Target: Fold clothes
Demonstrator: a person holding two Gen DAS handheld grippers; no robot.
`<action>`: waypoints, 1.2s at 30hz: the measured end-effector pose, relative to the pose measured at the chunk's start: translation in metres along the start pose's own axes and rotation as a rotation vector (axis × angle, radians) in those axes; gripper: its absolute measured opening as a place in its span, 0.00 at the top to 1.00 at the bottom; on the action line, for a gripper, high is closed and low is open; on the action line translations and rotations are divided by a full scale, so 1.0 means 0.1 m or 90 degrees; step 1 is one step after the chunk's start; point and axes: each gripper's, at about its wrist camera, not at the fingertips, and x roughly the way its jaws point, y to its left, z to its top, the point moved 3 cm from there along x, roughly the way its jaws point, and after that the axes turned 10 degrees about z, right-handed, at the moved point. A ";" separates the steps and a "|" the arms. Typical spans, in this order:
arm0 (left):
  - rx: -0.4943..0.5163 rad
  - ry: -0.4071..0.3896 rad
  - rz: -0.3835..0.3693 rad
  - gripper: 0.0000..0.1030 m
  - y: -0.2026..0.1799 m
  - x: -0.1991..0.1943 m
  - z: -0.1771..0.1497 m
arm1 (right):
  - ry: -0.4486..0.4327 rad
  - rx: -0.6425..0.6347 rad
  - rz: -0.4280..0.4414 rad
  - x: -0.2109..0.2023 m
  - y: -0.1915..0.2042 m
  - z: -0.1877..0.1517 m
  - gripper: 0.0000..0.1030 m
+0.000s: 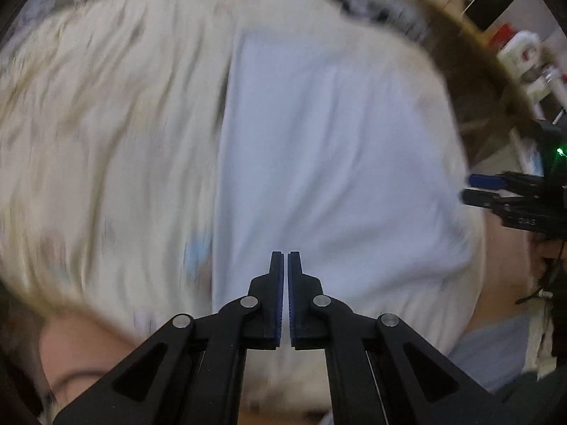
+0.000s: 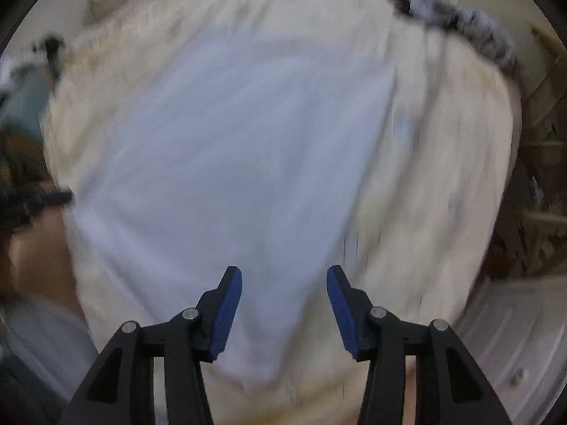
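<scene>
A pale blue garment (image 1: 329,163) is lying spread on a cream, faintly patterned bedspread (image 1: 106,141), filling the middle of both wrist views; both views are blurred. The left gripper (image 1: 285,265) is hanging above the garment's near edge with its fingers (image 1: 276,283) clenched together and nothing pinched between them. The right gripper (image 2: 284,283) is hovering over the cloth with its fingers (image 2: 228,308) released and standing apart, the fabric beneath them but not gripped. In the left view the right gripper is showing at 3 o'clock, beside the garment's edge. A dark patterned item (image 1: 382,10) is lying at about 1 o'clock on the bedspread.

The risk from here, as I judge it: neither gripper is holding cloth, so a fold begun now may catch only one layer, or snag the bedspread along with the garment, leaving a crooked crease. The thin fabric could also slip out of a shallow pinch.
</scene>
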 end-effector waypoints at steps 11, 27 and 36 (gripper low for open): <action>0.038 -0.033 -0.001 0.85 -0.34 0.93 1.41 | -0.092 -0.064 0.000 0.58 -0.26 1.26 0.50; -0.046 -0.059 0.031 0.85 0.17 1.56 2.26 | -0.083 -0.072 -0.031 1.20 -0.76 1.90 0.49; 0.001 -0.058 0.107 0.82 0.20 1.78 2.27 | -0.055 -0.131 -0.035 1.42 -0.37 1.93 0.49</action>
